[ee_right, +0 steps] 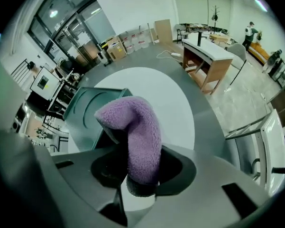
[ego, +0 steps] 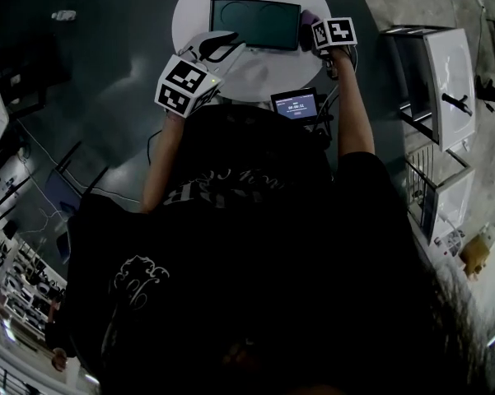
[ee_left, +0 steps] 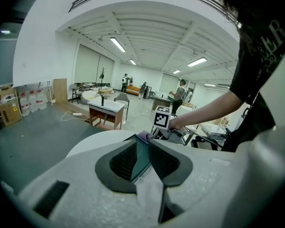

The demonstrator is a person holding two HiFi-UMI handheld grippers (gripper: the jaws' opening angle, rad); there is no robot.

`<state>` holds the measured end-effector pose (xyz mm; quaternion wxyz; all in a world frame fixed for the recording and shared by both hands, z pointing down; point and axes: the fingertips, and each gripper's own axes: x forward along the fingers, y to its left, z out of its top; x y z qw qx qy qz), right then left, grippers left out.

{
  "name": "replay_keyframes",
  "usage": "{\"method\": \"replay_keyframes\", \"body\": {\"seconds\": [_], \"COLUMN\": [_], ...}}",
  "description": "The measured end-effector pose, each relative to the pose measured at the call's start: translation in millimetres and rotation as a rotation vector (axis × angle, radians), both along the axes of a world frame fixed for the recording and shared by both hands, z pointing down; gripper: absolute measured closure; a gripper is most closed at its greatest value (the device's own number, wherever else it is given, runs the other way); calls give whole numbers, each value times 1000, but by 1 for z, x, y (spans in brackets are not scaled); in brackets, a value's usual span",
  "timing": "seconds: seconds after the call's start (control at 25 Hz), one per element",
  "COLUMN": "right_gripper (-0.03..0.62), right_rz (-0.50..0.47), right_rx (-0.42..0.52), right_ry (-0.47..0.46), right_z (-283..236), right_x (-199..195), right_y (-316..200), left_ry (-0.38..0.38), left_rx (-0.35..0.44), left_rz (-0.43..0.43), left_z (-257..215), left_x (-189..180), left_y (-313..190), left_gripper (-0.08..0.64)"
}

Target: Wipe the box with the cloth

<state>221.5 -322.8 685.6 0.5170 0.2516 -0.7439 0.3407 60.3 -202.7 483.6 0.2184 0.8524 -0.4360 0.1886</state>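
Clamped tight on purple cloth [ee_right: 137, 137] with right gripper [ee_right: 140, 167], at right edge of box [ego: 255, 23], ready for wiping. Box, toward far edge of table [ego: 251, 74], apparently pinched at near-left corner by left gripper [ee_left: 142, 148], likely for steadying.

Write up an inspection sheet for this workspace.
Surface: round white table.
Job's things: dark green box on the table; purple cloth.
Clutter: small lit screen by the table's near edge.
Grippers: left gripper shut on the box's edge; right gripper shut on the cloth, beside the box.
Cables: white cable on the floor.
Surroundings: wooden desk, white cabinets, people far off.
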Motion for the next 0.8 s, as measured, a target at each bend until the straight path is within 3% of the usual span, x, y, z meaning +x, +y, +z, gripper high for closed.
{"method": "replay_keyframes", "body": {"seconds": [0.12,0.24,0.4,0.64,0.8], "right_gripper": [480,480,480,480,480], "right_rz": [60,43,-49,-261,-326], "right_rx": [29,37,48,36,50], "right_ry": [-28,-27,-9,66,112], "right_z": [-3,-5,-10,-16,-19], "right_x": [-4,-13,-30,-30,-33], "right_y": [-23,-40,-57,-71,-76], "left_ry": [-9,-13,-9,-8,-3], "left_rx": [-17,-33,-46,-54,-53], "left_rz": [-23,-49,-73,-92,-117], "left_z": [5,9,14,17,17], "left_x": [-7,-19,-37,-40,-50], "left_y": [8,16,27,34,39], "left_gripper": [472,472,472,472,472]}}
